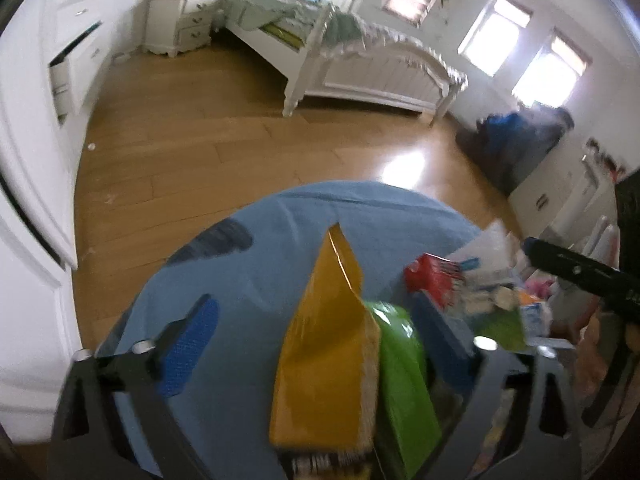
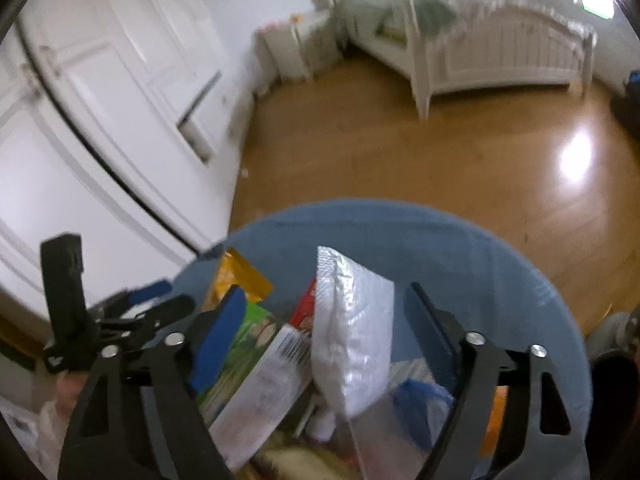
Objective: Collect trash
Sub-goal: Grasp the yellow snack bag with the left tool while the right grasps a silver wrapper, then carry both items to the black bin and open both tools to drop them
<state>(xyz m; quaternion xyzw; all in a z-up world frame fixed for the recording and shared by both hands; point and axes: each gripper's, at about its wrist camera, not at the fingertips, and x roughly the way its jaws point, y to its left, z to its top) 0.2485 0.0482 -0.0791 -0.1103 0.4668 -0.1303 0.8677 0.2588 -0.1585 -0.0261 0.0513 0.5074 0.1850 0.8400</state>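
Note:
A round table with a blue cloth (image 1: 256,248) holds a pile of trash. In the left wrist view my left gripper (image 1: 316,320) is open around a yellow snack packet (image 1: 332,352) and a green packet (image 1: 400,364); its fingers do not press them. A red box (image 1: 432,280) lies to the right. In the right wrist view my right gripper (image 2: 324,316) is open around an upright silver foil packet (image 2: 352,328), with a white barcode wrapper (image 2: 272,380) and the green packet (image 2: 244,336) beside it. The left gripper (image 2: 132,300) shows at the left.
A wooden floor (image 1: 192,148) lies beyond the table. A white bed (image 1: 360,60), a white nightstand (image 1: 180,20) and white cabinets with an open drawer (image 1: 64,80) stand around it. Dark bags (image 1: 516,140) sit at the right wall. A small scrap (image 1: 91,146) lies on the floor.

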